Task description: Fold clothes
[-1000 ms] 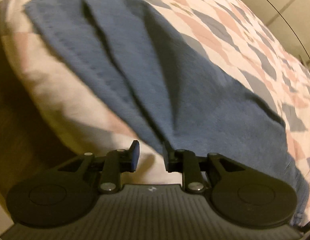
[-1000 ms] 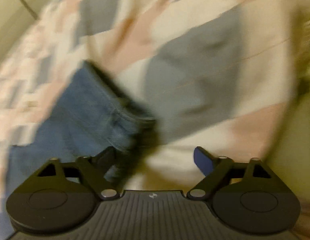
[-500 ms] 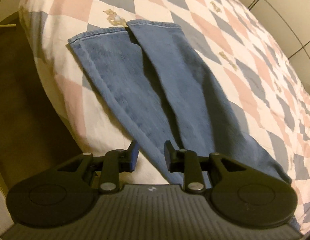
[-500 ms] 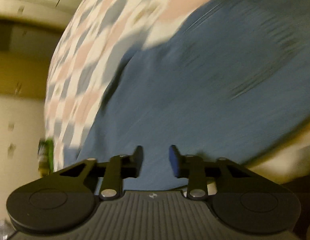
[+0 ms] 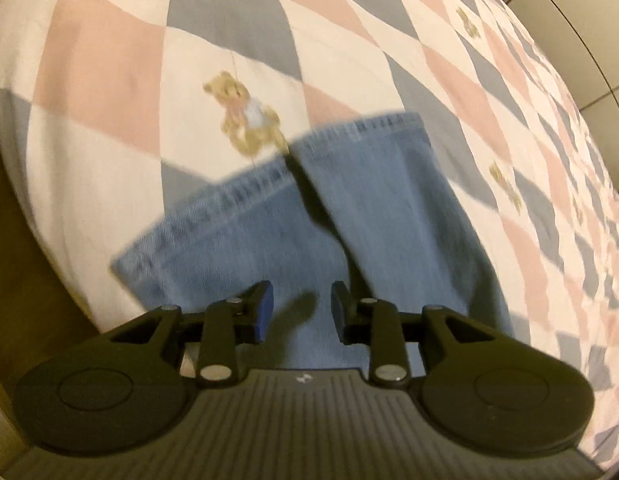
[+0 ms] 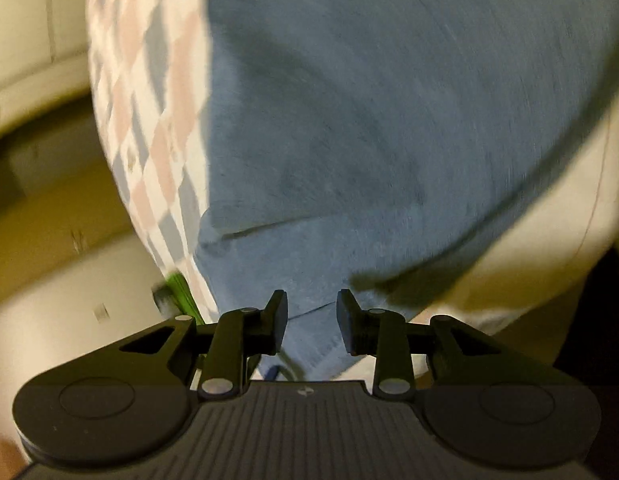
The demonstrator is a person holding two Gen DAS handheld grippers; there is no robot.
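A pair of blue jeans (image 5: 349,232) lies flat on the bed, both leg hems pointing away from me in the left wrist view. My left gripper (image 5: 301,312) hovers open just above the nearer leg, close to its hem, nothing between the fingers. In the right wrist view the jeans (image 6: 369,120) fill most of the frame, blurred, with a fold or seam edge near the fingers. My right gripper (image 6: 311,316) is open over that denim edge, not closed on it.
The bed has a quilt (image 5: 109,72) of pink, grey and cream diamonds with a teddy bear print (image 5: 245,116). Its rounded edge drops to a brown floor (image 5: 13,248) on the left. Pale cupboard doors (image 5: 589,40) stand at the far right. Something green (image 6: 177,288) sits beside the bed.
My left gripper has moved forward along the legs to the hems. My right gripper has swung over the wide part of the jeans and narrowed from its wide spread a second ago.
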